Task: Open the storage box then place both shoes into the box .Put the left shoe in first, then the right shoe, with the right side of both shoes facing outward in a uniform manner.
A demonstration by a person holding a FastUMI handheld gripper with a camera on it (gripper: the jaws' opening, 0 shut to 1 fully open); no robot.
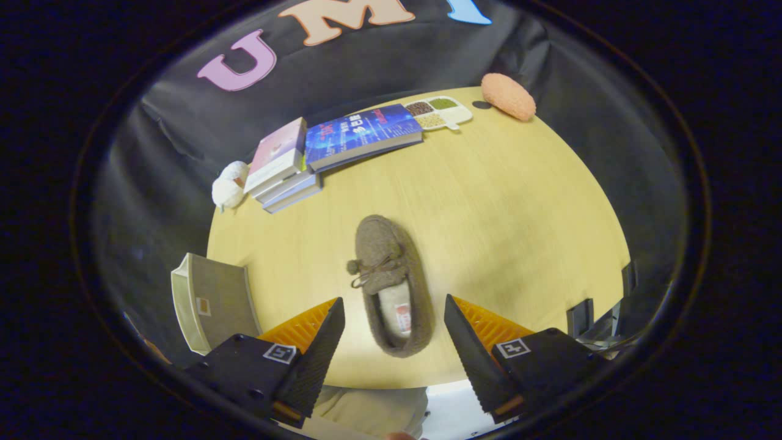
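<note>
Operator: Gripper [394, 318] status?

Technician: Both fingers [321, 354] stand wide apart and hold nothing. They hover above the near edge of the table [507, 208].

Operator: Location of the task item?

Technician: One brown slipper-style shoe [394, 284] lies flat on the table, between the fingers and just ahead of them. Its heel end points toward the near edge; its toe points toward the far edge. A bow with a pom-pom sits across its top, and its pale lining is visible. Neither finger touches it.

Operator: And the storage box?

Technician: Storage box [214, 302], grey-beige, stands at the near left corner of the table, beside the left finger. Whether it is open cannot be determined.

Operator: Other objects?

Technician: A stack of books [284, 168] and a blue book [360, 134] lie along the far left edge, with a white plush toy [229, 183] just beside the stack. A divided tray [440, 112] holding grains rests at the far edge, near an orange fluffy item [508, 96].
</note>
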